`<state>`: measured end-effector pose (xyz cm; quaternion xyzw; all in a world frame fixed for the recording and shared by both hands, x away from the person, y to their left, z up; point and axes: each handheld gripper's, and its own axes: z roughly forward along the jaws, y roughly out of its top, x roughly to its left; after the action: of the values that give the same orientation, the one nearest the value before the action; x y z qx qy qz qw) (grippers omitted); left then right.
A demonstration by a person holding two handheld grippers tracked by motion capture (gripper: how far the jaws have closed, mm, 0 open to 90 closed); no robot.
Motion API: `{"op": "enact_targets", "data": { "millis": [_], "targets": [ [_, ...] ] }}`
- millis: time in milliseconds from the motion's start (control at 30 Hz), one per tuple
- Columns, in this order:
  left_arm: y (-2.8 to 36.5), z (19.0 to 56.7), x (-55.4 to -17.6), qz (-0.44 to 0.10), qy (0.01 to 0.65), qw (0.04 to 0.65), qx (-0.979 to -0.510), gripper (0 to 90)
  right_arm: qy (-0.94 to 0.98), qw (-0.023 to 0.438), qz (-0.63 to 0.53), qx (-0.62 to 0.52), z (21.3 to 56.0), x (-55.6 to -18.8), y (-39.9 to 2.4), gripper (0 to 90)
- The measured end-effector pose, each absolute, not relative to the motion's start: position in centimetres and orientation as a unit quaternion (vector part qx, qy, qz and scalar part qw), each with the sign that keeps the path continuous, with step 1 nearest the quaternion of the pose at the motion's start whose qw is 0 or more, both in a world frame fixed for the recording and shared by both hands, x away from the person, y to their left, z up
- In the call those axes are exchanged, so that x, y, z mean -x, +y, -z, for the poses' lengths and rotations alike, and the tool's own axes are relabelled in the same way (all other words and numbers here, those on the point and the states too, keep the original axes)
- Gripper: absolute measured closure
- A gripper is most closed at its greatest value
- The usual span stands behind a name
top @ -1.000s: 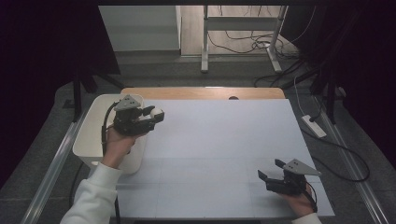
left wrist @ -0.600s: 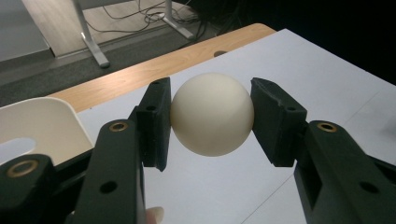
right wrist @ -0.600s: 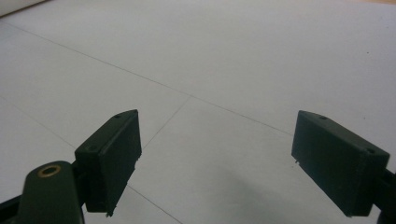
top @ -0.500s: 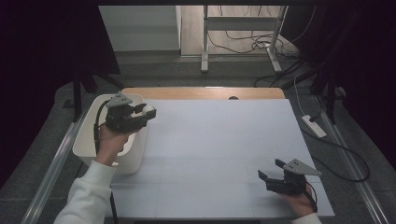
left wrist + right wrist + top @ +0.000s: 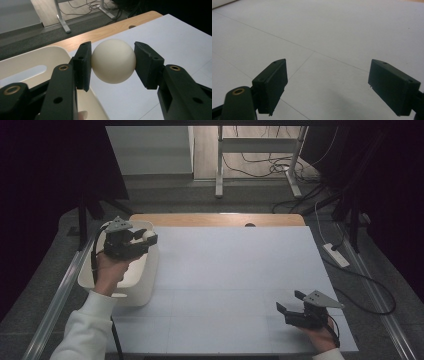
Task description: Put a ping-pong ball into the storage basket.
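While the right gripper [image 5: 289, 313] rests at about 5 o'clock on the white table [image 5: 235, 270], nearest the person, its jaws stand apart with nothing between them; the right gripper view confirms this, the two black pads separated over bare, seamed tabletop. Farther off, at about 9 o'clock, the left gripper [image 5: 146, 240] is clamped on a cream ball [image 5: 148, 235]. Against the high view of one second ago, the left hand [image 5: 110, 270] has carried the ball leftward, from over the table edge to a position above the white bin [image 5: 147, 285] hanging at the table's left side; the right hand has kept its place. This suggests the ball is being transported for deposit into the bin, with release the probable next step. The left gripper view supplies what the high view cannot: both pads press the ball [image 5: 113, 61] on opposite sides, and the bin's rim [image 5: 32, 60] lies below and at 9 o'clock of the ball. The high view alone gives the spacing of both grippers, well apart.
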<state>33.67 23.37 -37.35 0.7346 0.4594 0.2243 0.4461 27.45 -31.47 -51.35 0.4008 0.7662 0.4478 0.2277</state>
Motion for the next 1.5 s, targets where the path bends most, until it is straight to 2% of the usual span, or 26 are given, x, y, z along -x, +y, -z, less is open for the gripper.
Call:
{"op": "enact_targets", "data": {
  "millis": [800,1500],
  "targets": [
    [27.7,39.0,-35.3,-0.23,0.525,0.412,-0.708,50.6,0.768,0.228,-0.447,-0.399,51.4,-27.4,-31.5,15.8],
    [27.7,40.9,-37.7,-0.203,0.546,0.375,-0.721,50.4,0.768,0.227,-0.446,-0.399,51.4,-27.5,-31.5,15.8]
  ]
}}
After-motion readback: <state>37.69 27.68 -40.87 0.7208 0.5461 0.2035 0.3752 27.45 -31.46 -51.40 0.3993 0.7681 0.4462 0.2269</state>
